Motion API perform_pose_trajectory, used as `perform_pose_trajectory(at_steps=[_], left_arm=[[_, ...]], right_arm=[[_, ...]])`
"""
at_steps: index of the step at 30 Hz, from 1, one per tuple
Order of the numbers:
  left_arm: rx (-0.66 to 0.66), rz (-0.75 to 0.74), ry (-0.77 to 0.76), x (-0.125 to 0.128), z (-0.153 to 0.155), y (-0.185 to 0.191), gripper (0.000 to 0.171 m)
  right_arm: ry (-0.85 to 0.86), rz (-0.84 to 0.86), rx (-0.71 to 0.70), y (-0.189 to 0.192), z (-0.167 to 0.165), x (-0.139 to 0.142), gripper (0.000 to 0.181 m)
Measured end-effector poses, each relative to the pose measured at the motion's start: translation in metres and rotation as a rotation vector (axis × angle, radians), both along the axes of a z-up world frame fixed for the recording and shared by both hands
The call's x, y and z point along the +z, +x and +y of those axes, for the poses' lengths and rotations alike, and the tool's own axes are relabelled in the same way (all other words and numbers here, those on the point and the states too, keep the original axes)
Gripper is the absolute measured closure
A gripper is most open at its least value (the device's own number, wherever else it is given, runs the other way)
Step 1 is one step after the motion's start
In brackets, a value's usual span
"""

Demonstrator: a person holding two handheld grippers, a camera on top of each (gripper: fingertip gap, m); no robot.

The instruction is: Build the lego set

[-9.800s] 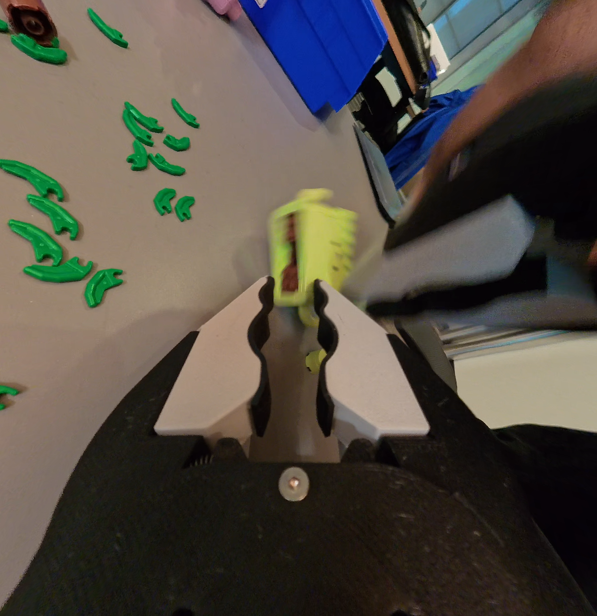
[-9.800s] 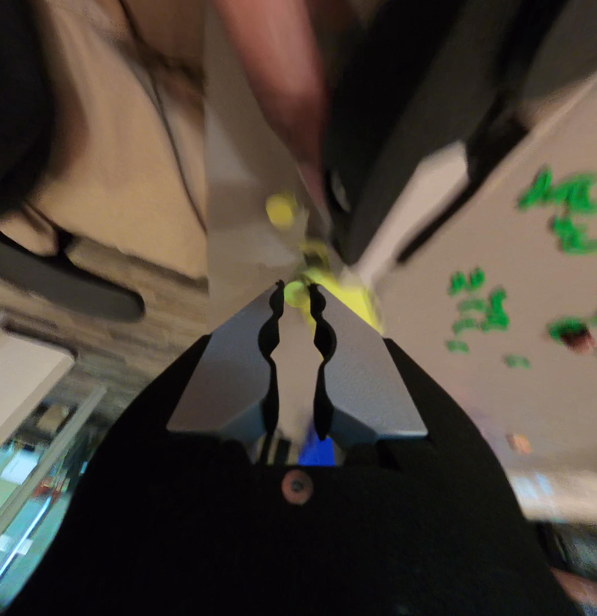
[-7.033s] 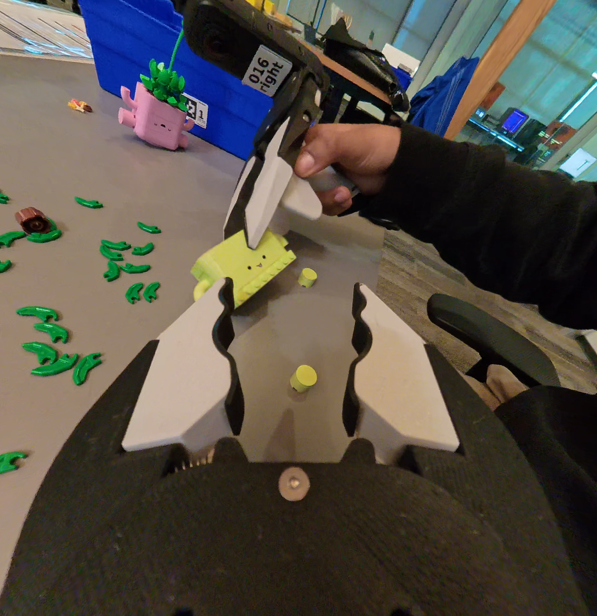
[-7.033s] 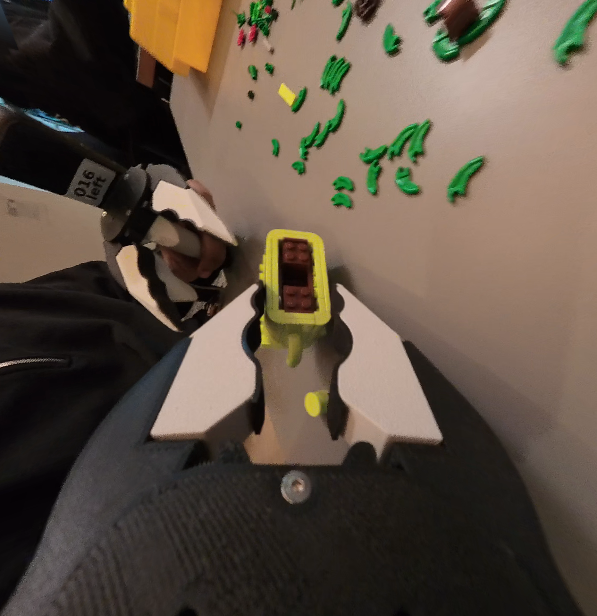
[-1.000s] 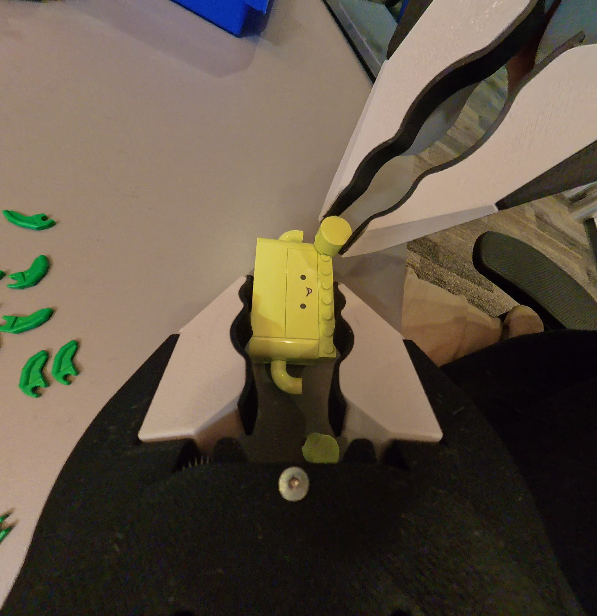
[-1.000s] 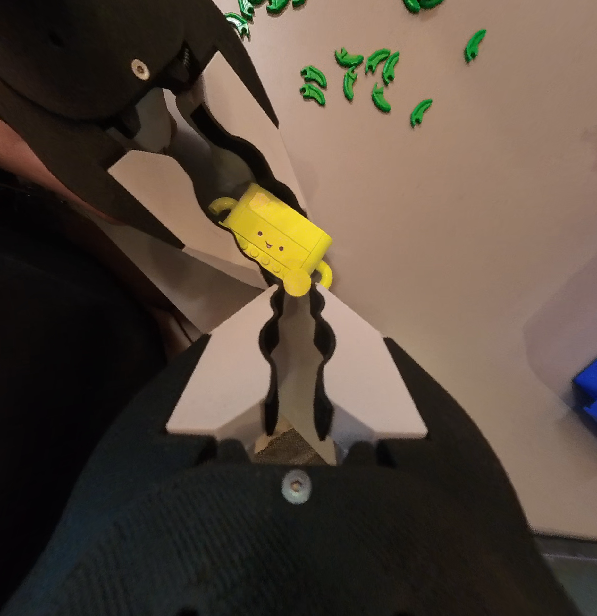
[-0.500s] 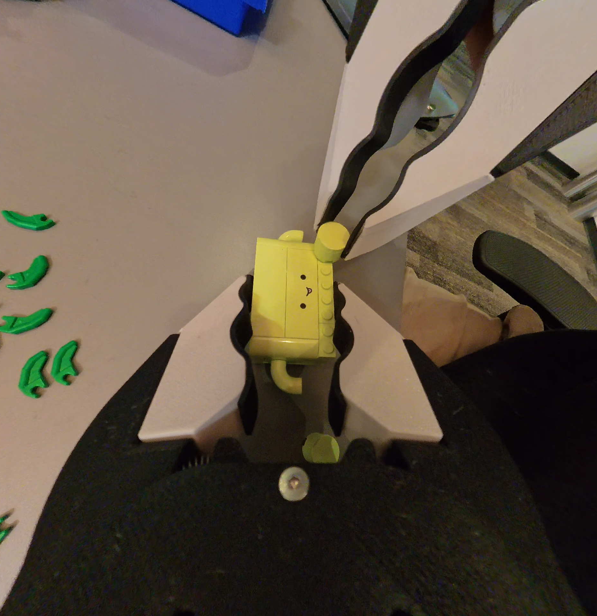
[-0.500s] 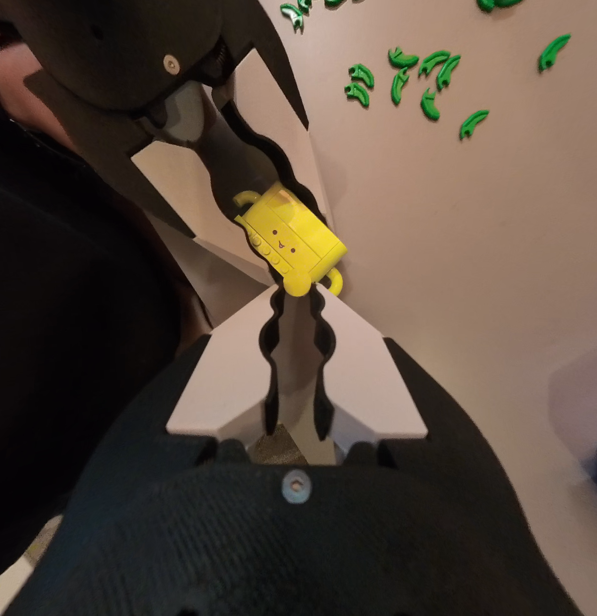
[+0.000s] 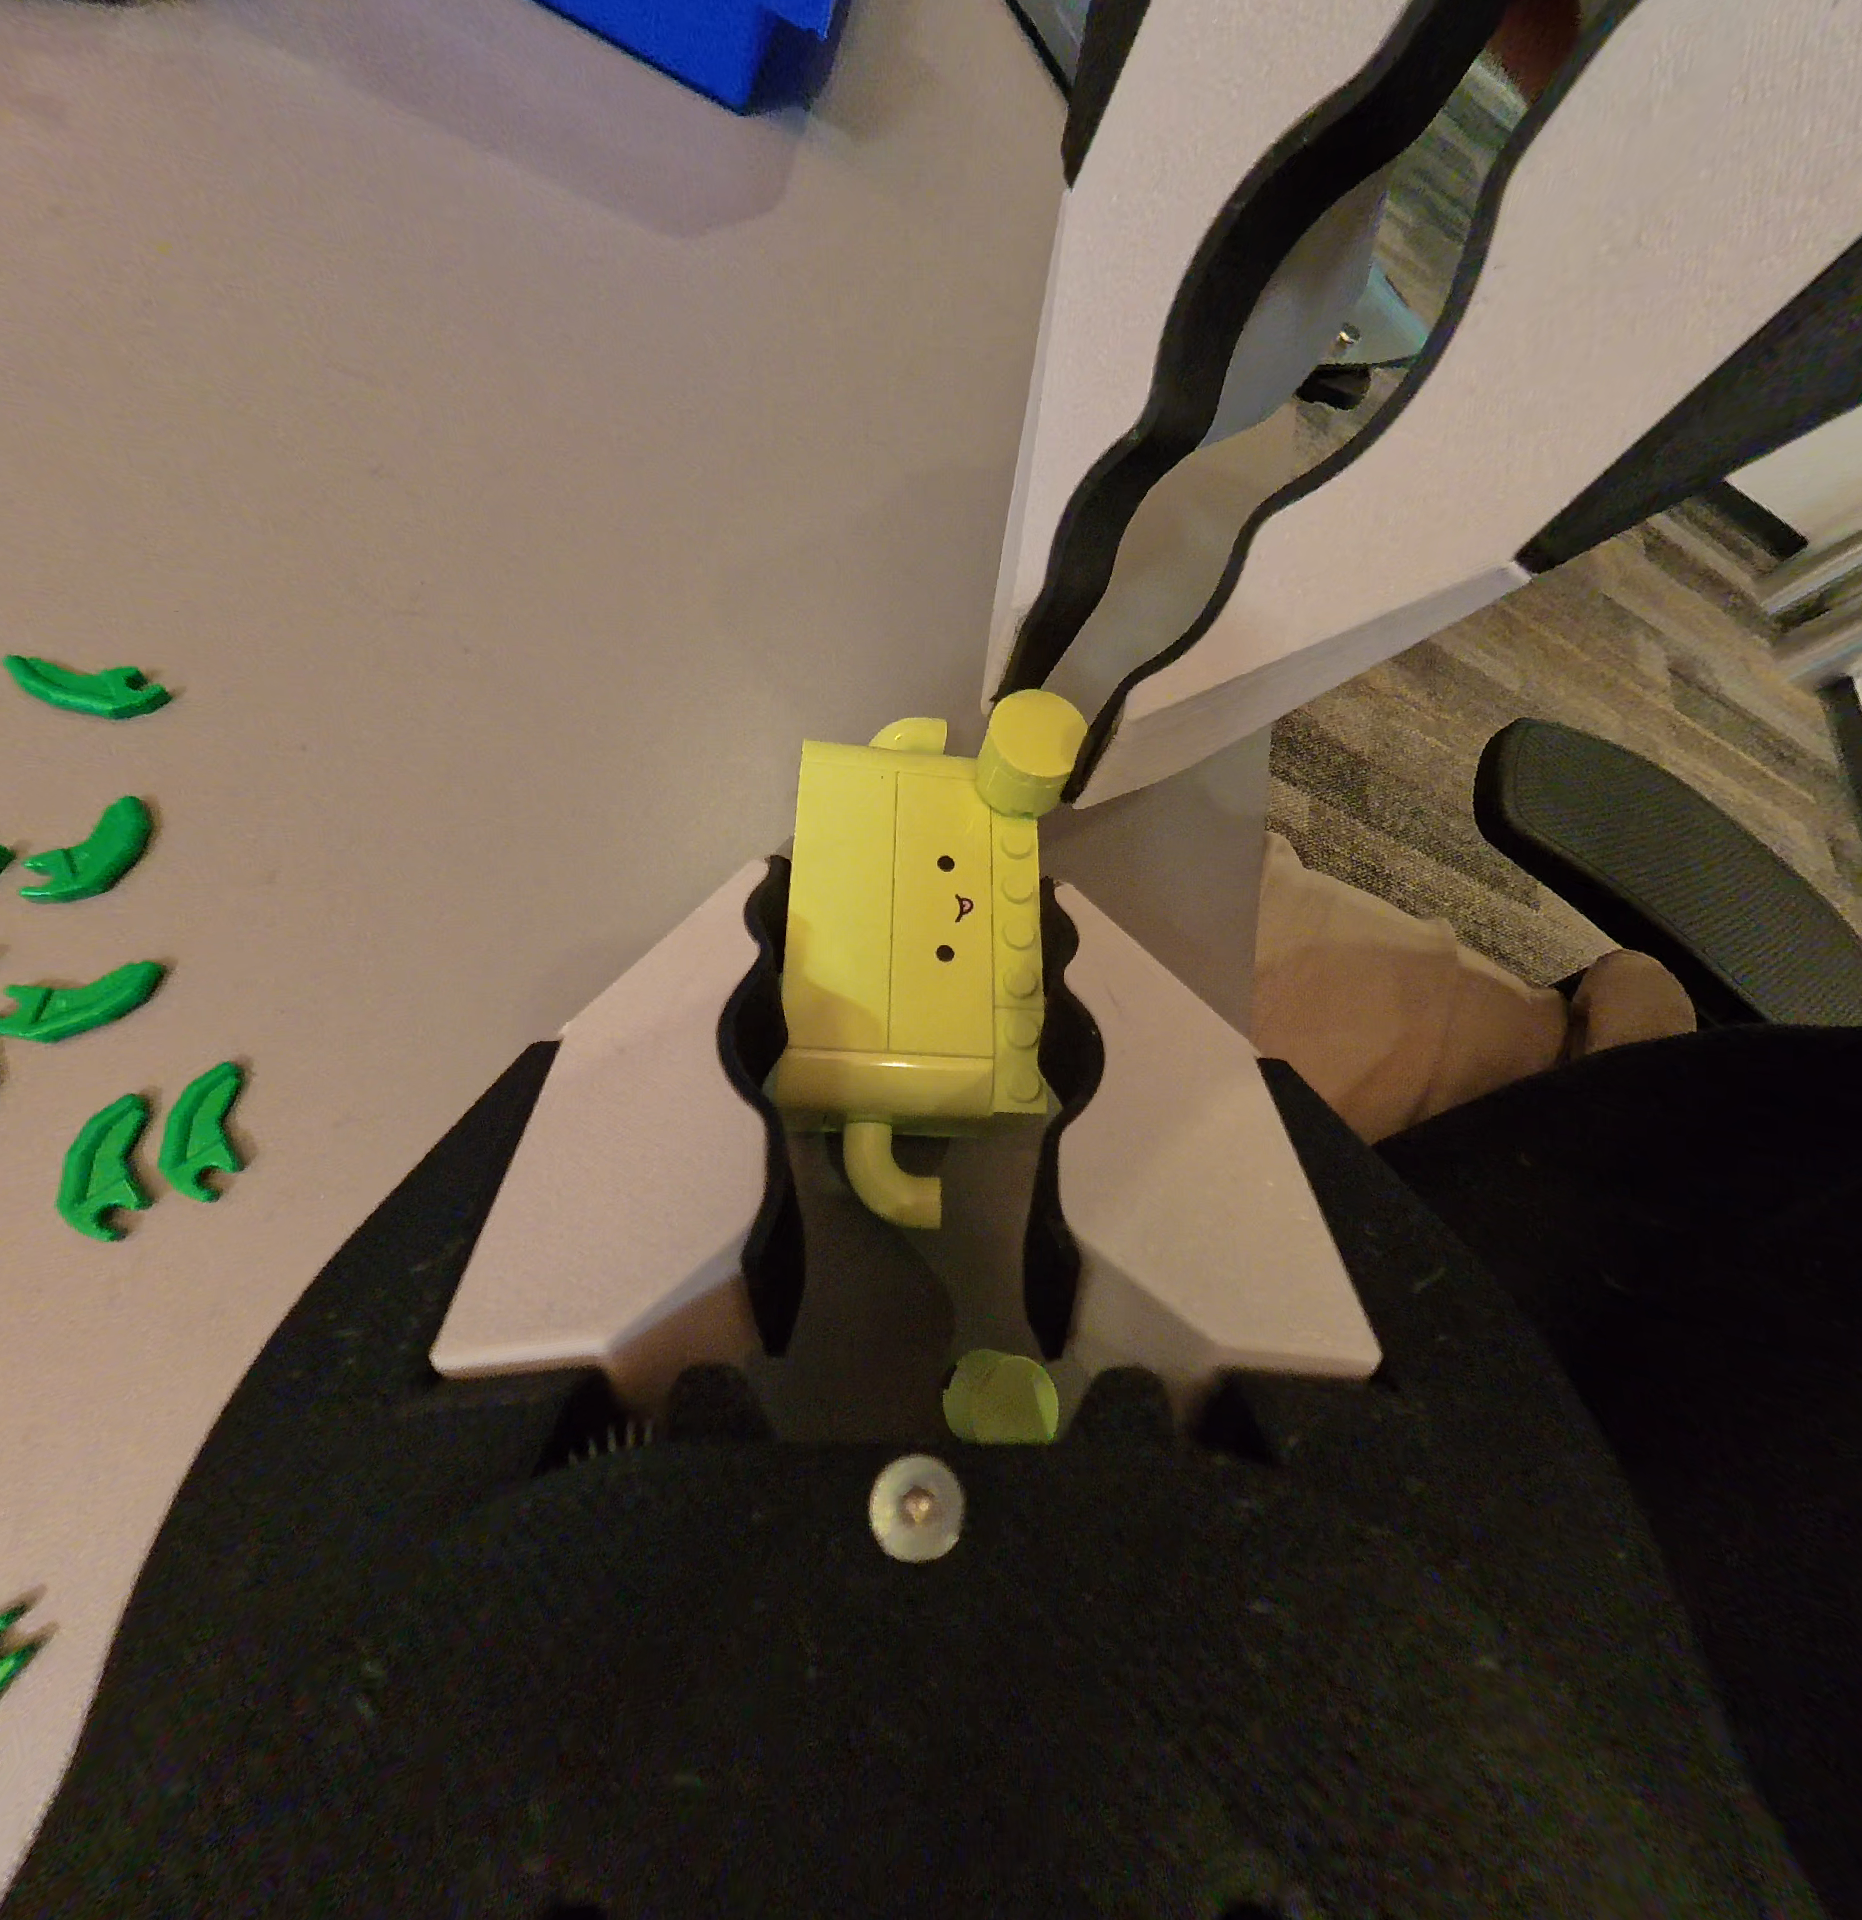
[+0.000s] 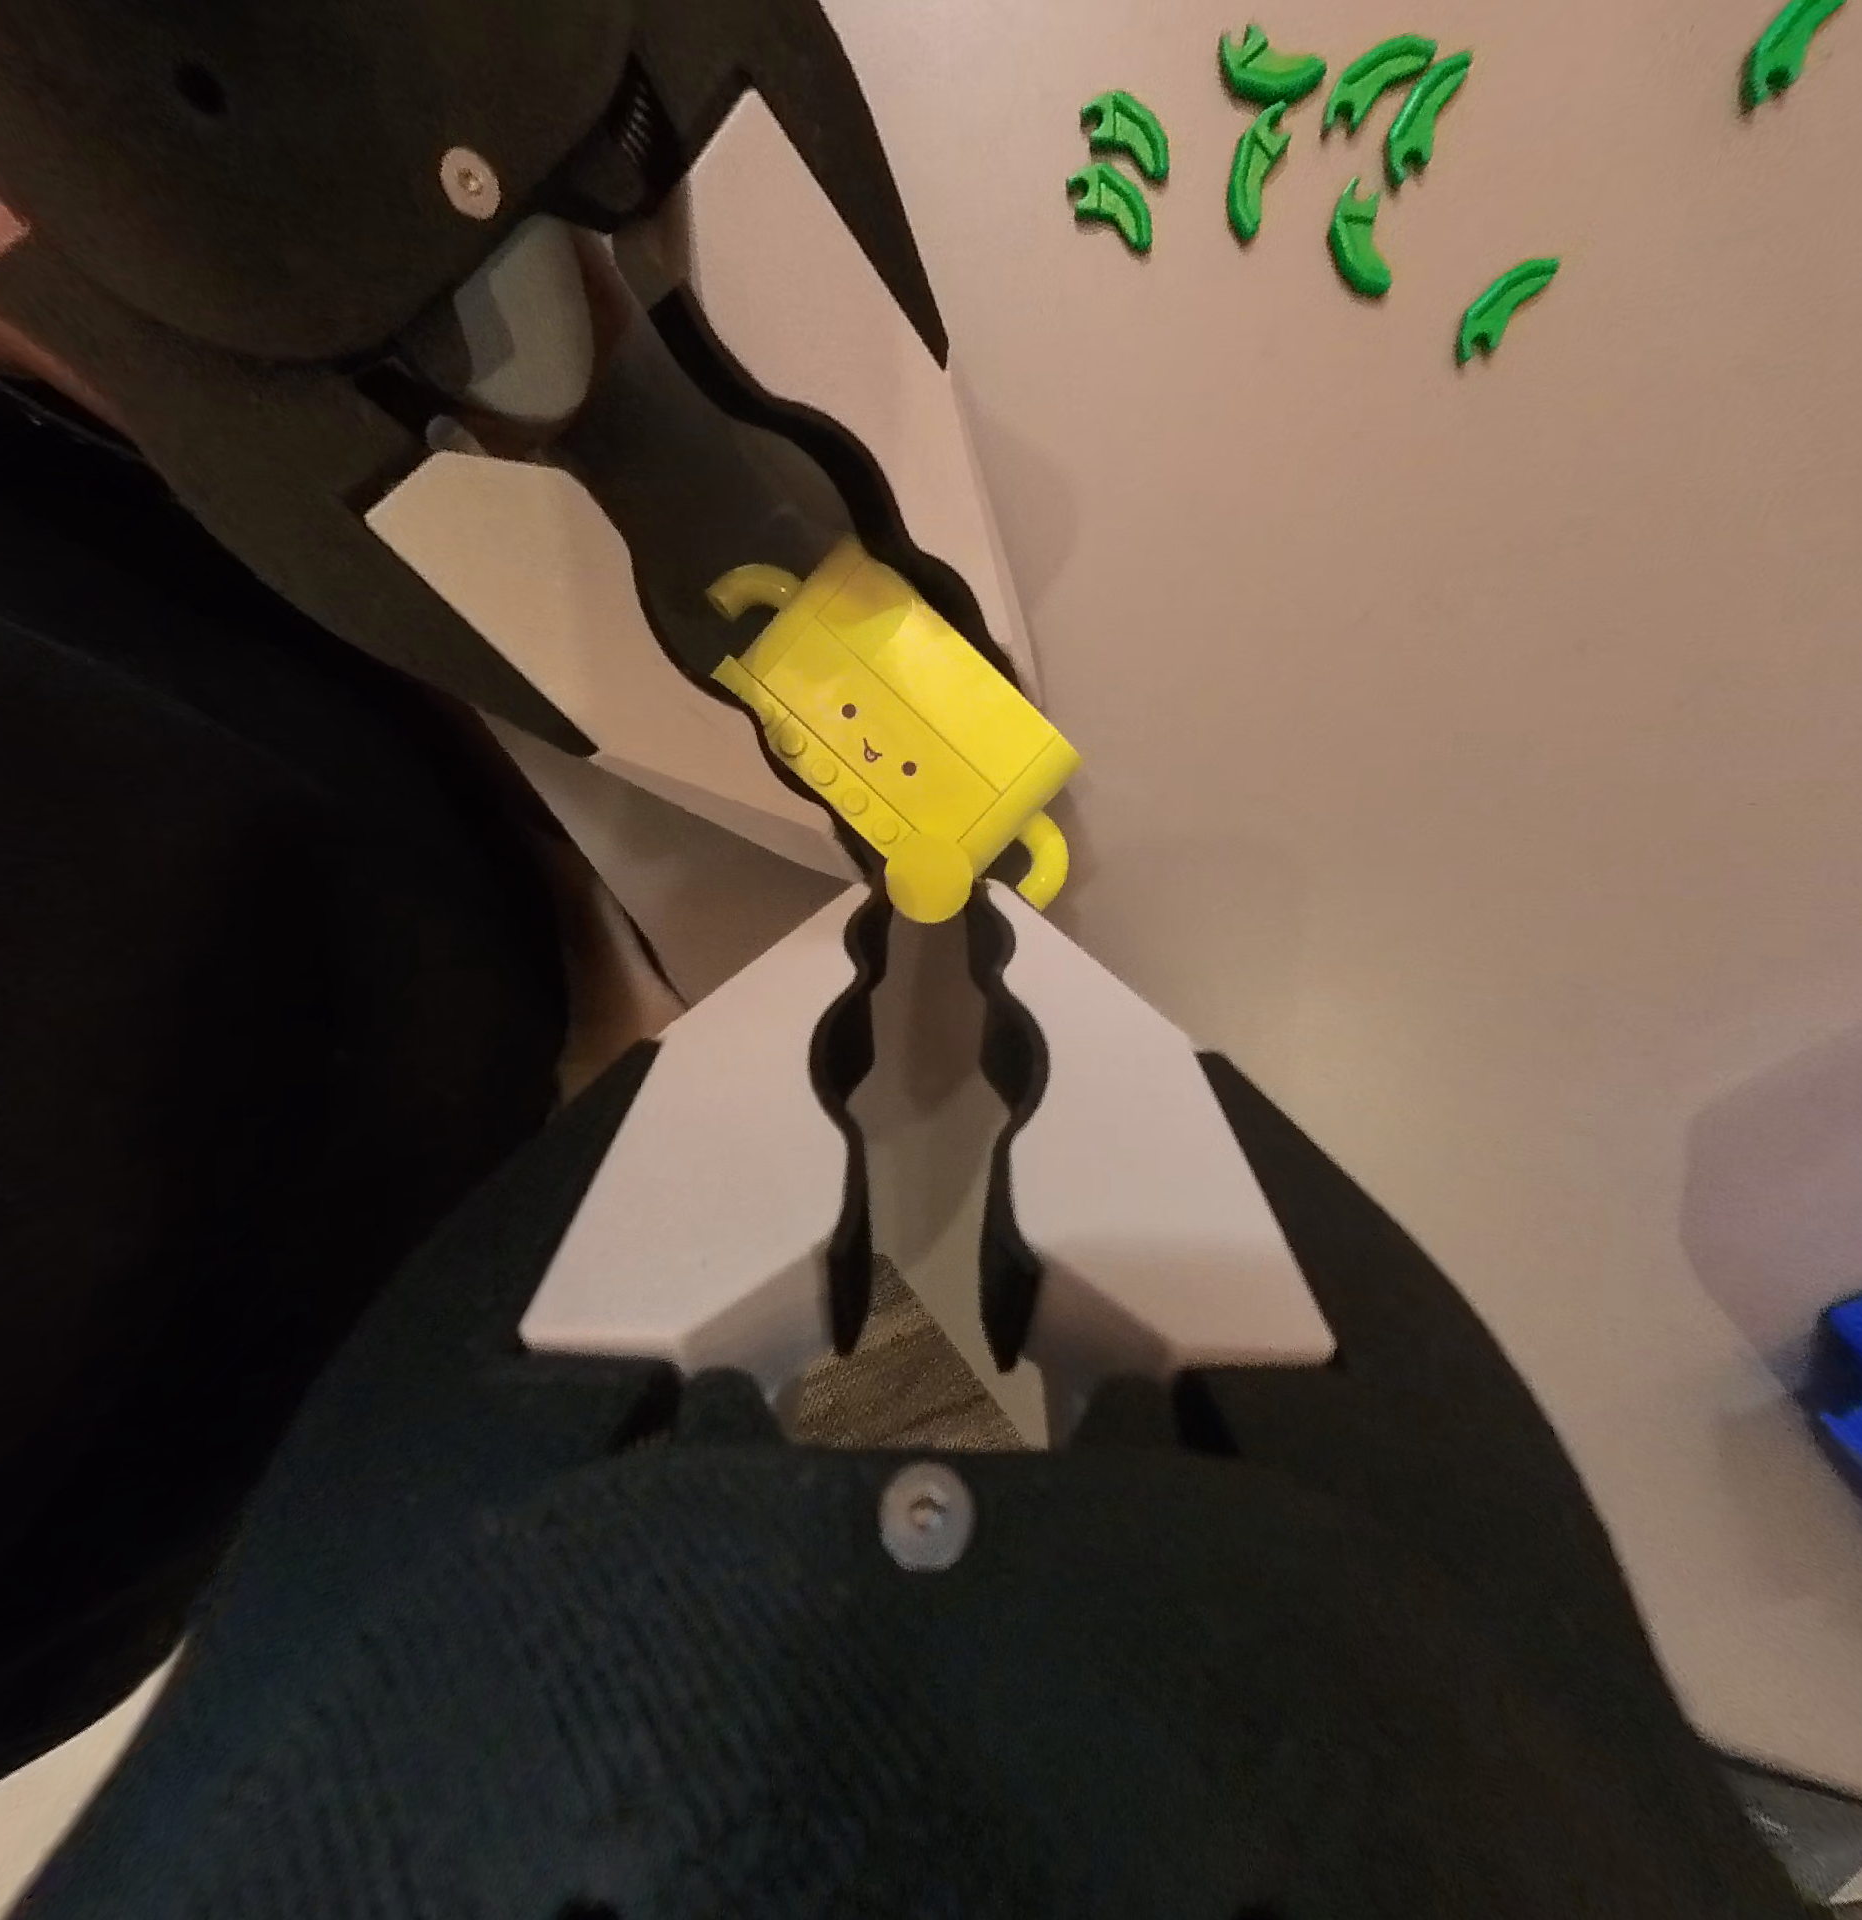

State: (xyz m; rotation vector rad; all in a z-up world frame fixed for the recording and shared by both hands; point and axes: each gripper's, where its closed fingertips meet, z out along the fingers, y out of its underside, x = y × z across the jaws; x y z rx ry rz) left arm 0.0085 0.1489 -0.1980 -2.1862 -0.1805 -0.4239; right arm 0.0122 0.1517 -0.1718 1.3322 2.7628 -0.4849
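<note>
My left gripper point(image 9: 911, 894) is shut on a lime-yellow lego pot point(image 9: 906, 956) with a small face and curved arms, held above the grey table point(image 9: 439, 468). My right gripper point(image 10: 927, 909) is shut on a small lime round leg piece point(image 10: 929, 879) and presses it against the studded underside corner of the pot point(image 10: 896, 717). The same round piece point(image 9: 1031, 764) shows at the pot's far right corner in the left wrist view, between the right gripper's fingertips. A second lime round piece point(image 9: 1000, 1397) lies on the table below my left gripper.
Several green leaf pieces point(image 9: 96, 831) lie scattered on the table at left, also in the right wrist view point(image 10: 1353, 156). A blue bin point(image 9: 719, 42) stands at the far edge. The table edge, a chair point(image 9: 1654, 862) and a person's legs are at right. Less than 4 cm separates the two grippers' tips.
The right gripper has swung to a steeper angle while keeping the round piece against the pot's corner. The left gripper and the pot have stayed put.
</note>
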Motion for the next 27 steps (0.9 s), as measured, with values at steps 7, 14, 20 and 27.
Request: perform_pose_trajectory(at_steps=[7, 14, 20, 27], left_arm=[[0.000, 0.004, -0.001, -0.0002, -0.0001, -0.0001, 0.126], [0.000, 0.004, -0.001, -0.0002, -0.0003, -0.0001, 0.126], [0.000, 0.003, -0.001, -0.0002, -0.0003, 0.0000, 0.126], [0.000, 0.003, -0.001, -0.0002, -0.0004, -0.0001, 0.126]], right_arm=[[0.030, -0.058, -0.005, -0.0018, 0.0058, -0.0010, 0.168], [0.044, -0.071, 0.029, 0.0016, 0.0050, -0.0010, 0.168], [0.015, -0.072, 0.013, 0.0013, 0.0048, -0.0008, 0.168], [0.035, -0.065, 0.047, 0.0007, 0.0048, -0.0007, 0.168]])
